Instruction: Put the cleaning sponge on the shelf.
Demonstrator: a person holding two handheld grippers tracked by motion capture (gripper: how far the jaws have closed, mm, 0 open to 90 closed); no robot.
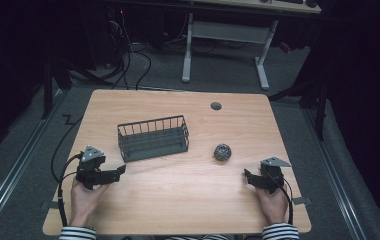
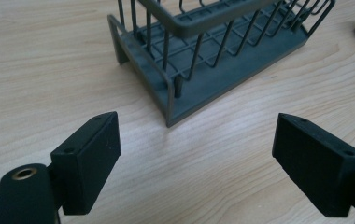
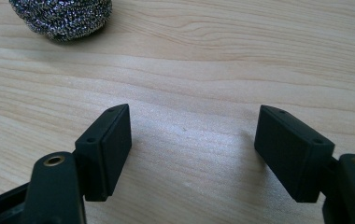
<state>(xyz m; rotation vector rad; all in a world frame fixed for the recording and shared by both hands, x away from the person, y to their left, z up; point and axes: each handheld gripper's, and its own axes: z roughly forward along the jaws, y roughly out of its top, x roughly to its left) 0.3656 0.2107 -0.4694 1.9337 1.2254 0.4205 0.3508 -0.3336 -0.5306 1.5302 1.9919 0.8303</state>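
Both my grippers, left (image 1: 119, 171) and right (image 1: 247, 176), rested with jaws apart, empty. I judged the scourer (image 1: 222, 151) needed a centred, gentle pinch before the basket (image 1: 153, 137).

Wooden table (image 1: 178, 200) — beyond it, a white-legged desk (image 1: 225, 35), floor cables (image 1: 133, 55).

Lab or workshop, bare wooden table (image 1: 178, 200), loose floor cables (image 1: 128, 55), another desk (image 1: 225, 30) behind
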